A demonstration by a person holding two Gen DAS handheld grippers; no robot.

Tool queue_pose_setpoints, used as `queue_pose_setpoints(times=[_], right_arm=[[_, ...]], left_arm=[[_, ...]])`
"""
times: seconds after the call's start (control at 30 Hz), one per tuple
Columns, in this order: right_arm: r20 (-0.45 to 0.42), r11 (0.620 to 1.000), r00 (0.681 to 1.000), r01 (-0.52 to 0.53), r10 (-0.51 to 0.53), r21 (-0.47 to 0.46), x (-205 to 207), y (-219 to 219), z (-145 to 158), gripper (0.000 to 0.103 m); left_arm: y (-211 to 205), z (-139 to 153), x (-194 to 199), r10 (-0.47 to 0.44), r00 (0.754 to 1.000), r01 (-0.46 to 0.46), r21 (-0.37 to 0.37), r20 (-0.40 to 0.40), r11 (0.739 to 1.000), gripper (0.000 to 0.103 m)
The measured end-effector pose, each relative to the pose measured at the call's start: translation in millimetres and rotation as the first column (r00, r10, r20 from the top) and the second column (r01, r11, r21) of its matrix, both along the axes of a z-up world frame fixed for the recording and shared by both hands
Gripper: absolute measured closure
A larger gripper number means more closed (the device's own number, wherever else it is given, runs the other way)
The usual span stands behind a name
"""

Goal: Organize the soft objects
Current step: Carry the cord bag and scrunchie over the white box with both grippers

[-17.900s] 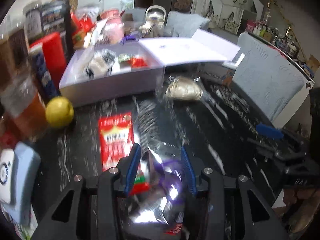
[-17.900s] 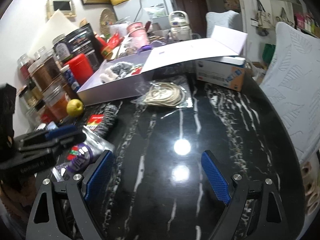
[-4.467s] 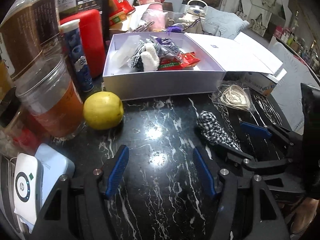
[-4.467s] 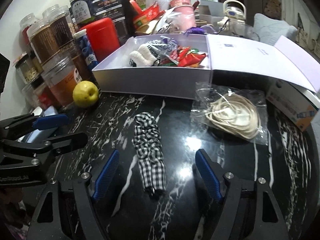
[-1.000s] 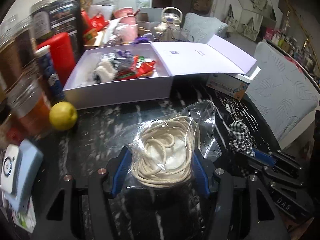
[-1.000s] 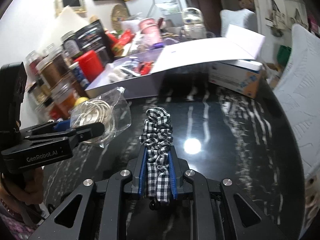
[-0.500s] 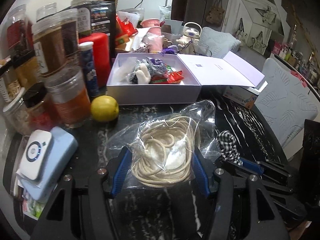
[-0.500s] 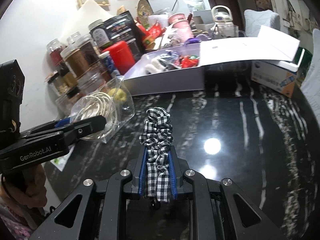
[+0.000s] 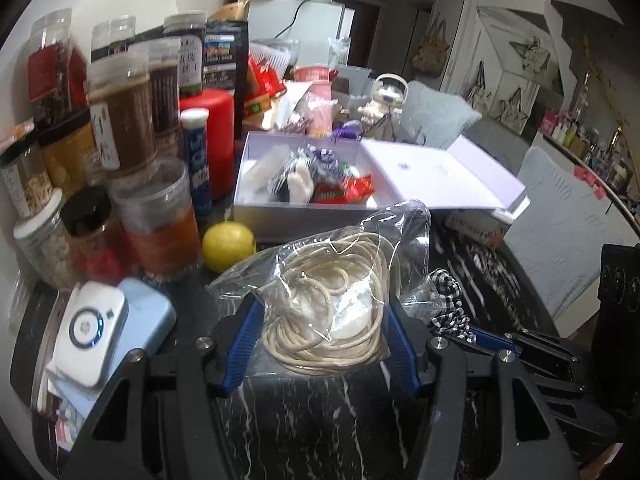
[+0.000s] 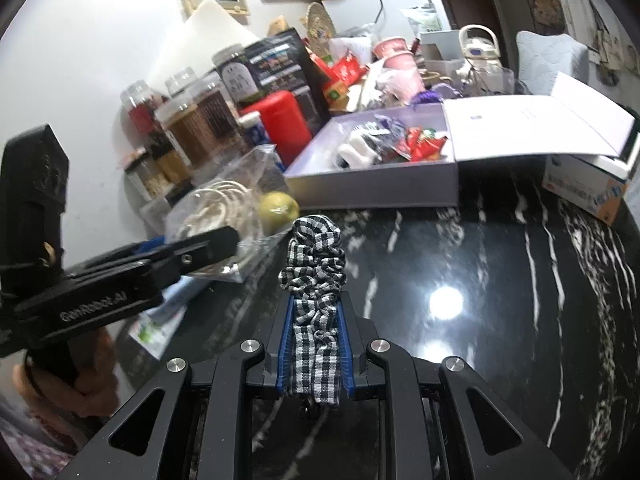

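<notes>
Left wrist view: the left gripper [image 9: 322,330] has its jaws clenched on a clear bag of coiled cord [image 9: 334,300], which is held up off the black marbled bench [image 9: 320,412]. Beyond the bag stands an open white box [image 9: 280,222] with its lid folded out to the right; inside lie a red packet [image 9: 356,189] and other soft items. A yellow lemon [image 9: 228,246] sits on the bench just left of the box front, beside a group of jars [image 9: 124,120] and a red canister [image 9: 210,136]. A white and blue device [image 9: 96,332] lies at lower left. At right, the checked scrunchie [image 9: 446,300] shows at the tip of the right gripper [image 9: 480,334]. Right wrist view: the right gripper [image 10: 316,344] has its jaws clenched on the checked scrunchie [image 10: 314,280], which stands up between the blue pads, clear of the bench [image 10: 500,320]. To the left, the left gripper [image 10: 192,252] carries the bag of cord [image 10: 224,208], and a hand [image 10: 68,380] grips its handle. The lemon [image 10: 278,208] lies near the open box [image 10: 372,190].
</notes>
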State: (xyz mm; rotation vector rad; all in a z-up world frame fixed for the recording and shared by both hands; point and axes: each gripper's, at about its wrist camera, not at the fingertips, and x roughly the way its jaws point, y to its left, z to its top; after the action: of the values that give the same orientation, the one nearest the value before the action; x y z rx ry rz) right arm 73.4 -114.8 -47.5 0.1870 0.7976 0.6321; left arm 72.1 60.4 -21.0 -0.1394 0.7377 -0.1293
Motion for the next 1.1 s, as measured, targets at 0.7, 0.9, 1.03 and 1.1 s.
queue_pose_setpoints(times=[0.7, 0.9, 1.03, 1.1], right_arm=[[0.155, 1.000, 0.988, 0.010, -0.009, -0.008, 76, 1, 73, 0.083], [0.198, 1.000, 0.980, 0.002, 0.000, -0.009, 107, 0, 89, 0.083], [0.220, 1.000, 0.976, 0.001, 0.002, -0.012, 129, 0, 96, 0.083], [0.236, 1.000, 0.972, 0.002, 0.001, -0.014, 139, 1, 99, 0.083]], left_arm=[[4, 63, 83, -0.045, 0.983, 0.045, 0.006, 0.178, 0.999, 0.044], [8, 73, 116, -0.025, 0.978, 0.030, -0.020, 0.207, 0.999, 0.044], [8, 78, 138, -0.009, 0.973, 0.013, -0.018, 0.230, 1.000, 0.044], [8, 79, 149, 0.003, 0.970, 0.001, -0.017, 0.241, 1.000, 0.044]])
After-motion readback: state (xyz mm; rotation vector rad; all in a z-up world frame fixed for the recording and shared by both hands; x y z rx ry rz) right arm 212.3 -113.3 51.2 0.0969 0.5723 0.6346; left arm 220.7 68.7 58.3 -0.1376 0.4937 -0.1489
